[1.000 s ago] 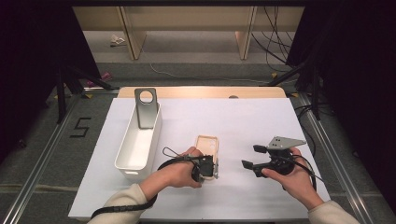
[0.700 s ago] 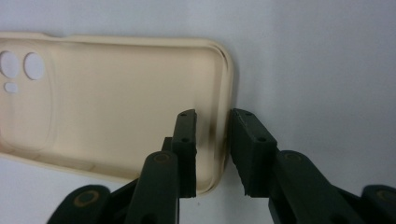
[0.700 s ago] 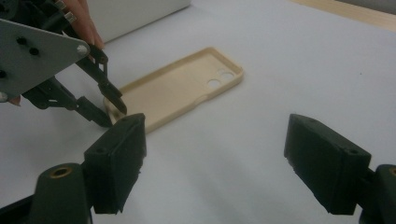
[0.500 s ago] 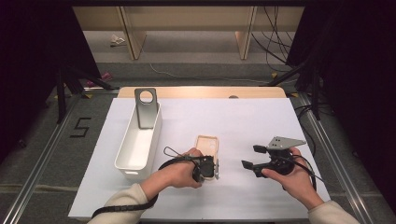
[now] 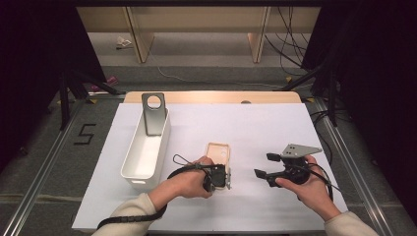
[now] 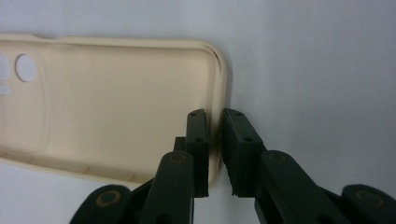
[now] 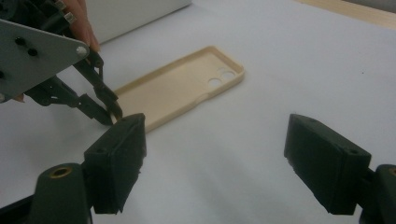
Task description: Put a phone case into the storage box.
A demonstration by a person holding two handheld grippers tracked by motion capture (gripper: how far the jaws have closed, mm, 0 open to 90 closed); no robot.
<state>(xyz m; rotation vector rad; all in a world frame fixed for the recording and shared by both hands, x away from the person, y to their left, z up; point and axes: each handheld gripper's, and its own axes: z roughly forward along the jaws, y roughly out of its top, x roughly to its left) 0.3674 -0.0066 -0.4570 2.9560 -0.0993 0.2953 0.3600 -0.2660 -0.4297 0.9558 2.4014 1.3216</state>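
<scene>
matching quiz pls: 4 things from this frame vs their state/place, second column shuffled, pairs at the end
Things:
1. phone case
2. left gripper
3. right gripper
4. white bin

States or places:
A. jaws wide apart, nothing between them
B. at the left of the white mat, a grey metal stand leaning in its far end
C. lying open side up at mid-mat
D. jaws just closing, pinched on a cream rim

Pairs: 1-C, 2-D, 3-A, 4-B

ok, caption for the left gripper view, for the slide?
Left gripper jaws closing on the end wall of a cream phone case lying on the white table.
</scene>
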